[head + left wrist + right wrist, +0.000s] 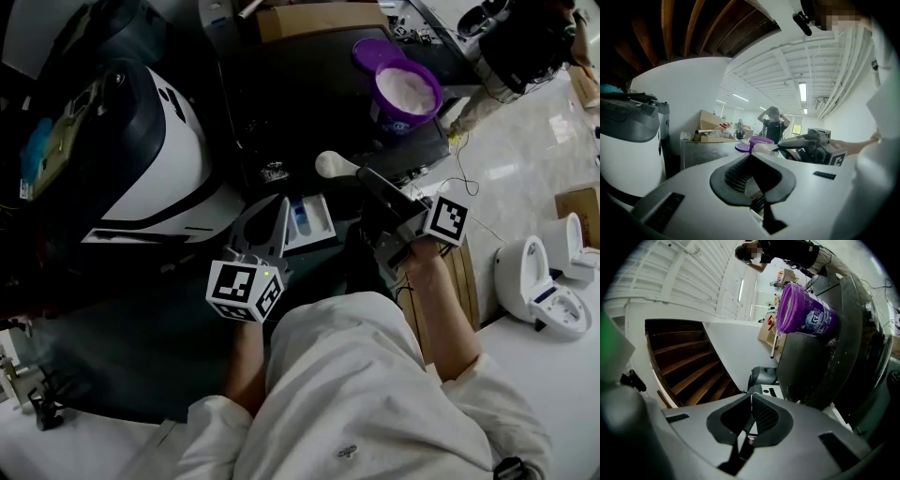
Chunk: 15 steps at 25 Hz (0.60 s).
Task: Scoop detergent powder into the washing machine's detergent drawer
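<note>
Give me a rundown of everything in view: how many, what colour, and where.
detergent tub: one, purple, open, white powder inside, on the washing machine, rear right.
lid: one, purple, behind the tub.
scoop: one, white, in front of the tub.
detergent drawer: one, white with blue insert, pulled out, centre.
cardboard box: one, brown, behind the machine.
appliance: one, white and dark, left.
bystander: one, dark top, rear right.
left tool: one, grey, shut, empty, beside the drawer.
right tool: one, grey, shut on the scoop.
</note>
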Each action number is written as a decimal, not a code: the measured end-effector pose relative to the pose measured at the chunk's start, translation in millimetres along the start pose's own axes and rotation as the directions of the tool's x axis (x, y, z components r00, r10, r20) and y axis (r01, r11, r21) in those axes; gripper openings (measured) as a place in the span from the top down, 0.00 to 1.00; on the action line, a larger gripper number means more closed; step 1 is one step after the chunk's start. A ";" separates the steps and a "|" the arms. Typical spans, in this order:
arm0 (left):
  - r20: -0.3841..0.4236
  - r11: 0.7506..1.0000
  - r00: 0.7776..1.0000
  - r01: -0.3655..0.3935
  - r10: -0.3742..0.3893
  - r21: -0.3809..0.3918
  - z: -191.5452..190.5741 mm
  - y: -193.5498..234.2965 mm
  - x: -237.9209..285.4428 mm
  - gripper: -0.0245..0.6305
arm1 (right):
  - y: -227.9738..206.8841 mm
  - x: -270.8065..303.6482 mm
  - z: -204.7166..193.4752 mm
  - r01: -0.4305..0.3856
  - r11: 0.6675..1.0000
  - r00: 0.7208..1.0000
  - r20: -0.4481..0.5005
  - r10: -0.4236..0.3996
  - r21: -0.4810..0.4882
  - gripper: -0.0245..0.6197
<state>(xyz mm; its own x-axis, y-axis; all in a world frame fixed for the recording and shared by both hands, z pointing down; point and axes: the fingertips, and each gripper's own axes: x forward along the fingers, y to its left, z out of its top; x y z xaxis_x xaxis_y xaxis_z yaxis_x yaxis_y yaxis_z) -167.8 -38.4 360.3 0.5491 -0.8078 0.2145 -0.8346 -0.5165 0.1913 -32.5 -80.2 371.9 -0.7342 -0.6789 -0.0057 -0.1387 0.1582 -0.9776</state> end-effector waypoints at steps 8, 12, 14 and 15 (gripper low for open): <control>-0.008 1.000 1.000 0.008 -0.008 -0.004 -11.5 -0.8 -26.4 0.93 | -7.8 -11.7 -30.3 0.025 0.999 1.000 -0.001 -0.025 -0.025 0.94; -0.009 1.000 1.000 0.012 -0.012 -0.009 -16.6 -2.7 -35.6 0.93 | -15.6 -18.5 -41.5 0.045 0.998 0.999 -0.003 -0.045 -0.052 0.94; -0.012 1.000 1.000 0.015 -0.015 -0.013 -19.8 -3.7 -40.1 0.93 | -20.6 -21.5 -46.8 0.056 0.997 0.998 -0.004 -0.057 -0.053 0.94; -0.013 1.000 1.000 0.016 -0.016 -0.014 -21.3 -4.1 -42.3 0.93 | -22.8 -22.6 -49.4 0.061 0.997 0.998 -0.005 -0.062 -0.055 0.94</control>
<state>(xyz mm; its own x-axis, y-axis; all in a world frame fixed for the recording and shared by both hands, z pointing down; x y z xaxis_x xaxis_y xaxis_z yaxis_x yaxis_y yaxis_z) -186.8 4.0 370.8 0.5630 -0.7956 0.2239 -0.8250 -0.5252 0.2086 -45.5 -33.1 404.8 -0.7278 -0.6835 0.0559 -0.2202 0.1558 -0.9629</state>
